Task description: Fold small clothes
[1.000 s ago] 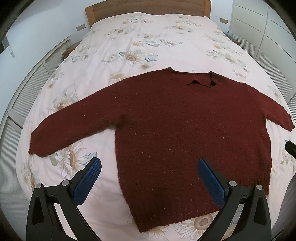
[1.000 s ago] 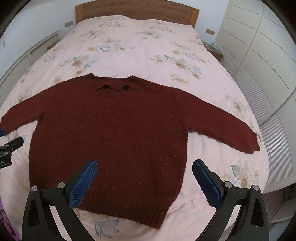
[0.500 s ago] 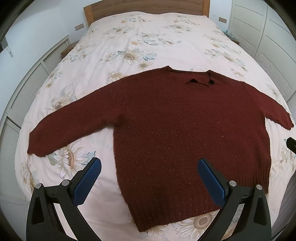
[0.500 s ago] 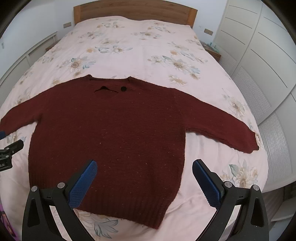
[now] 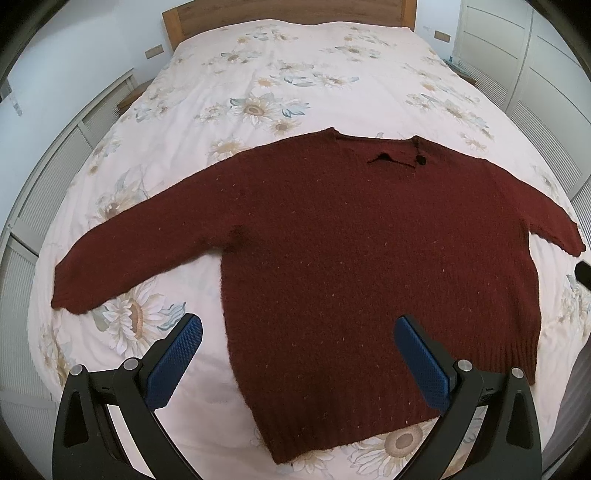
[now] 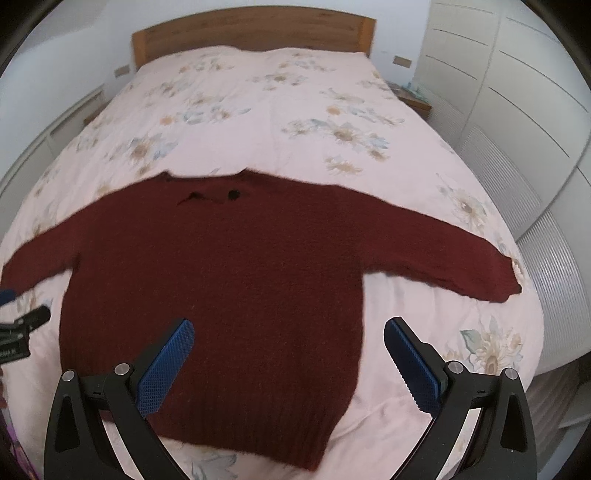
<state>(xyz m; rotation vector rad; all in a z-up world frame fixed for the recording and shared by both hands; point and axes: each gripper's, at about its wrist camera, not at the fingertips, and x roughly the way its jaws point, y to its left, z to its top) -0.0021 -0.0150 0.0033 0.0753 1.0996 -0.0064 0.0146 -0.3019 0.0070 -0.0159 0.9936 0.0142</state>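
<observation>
A dark red knitted sweater lies flat on the bed, sleeves spread out to both sides, neck pointing to the headboard; it also shows in the right wrist view. My left gripper is open and empty, held above the sweater's lower left hem. My right gripper is open and empty, held above the lower right part of the sweater's body. Part of the left gripper shows at the left edge of the right wrist view.
The bed has a pink floral duvet and a wooden headboard. White wardrobe doors stand along the right. White slatted panels run along the left. A nightstand sits by the headboard.
Both grippers have moved back and up a little, so the sweater sits lower in both views. The right wrist view is slightly blurred. The sweater has not moved.
</observation>
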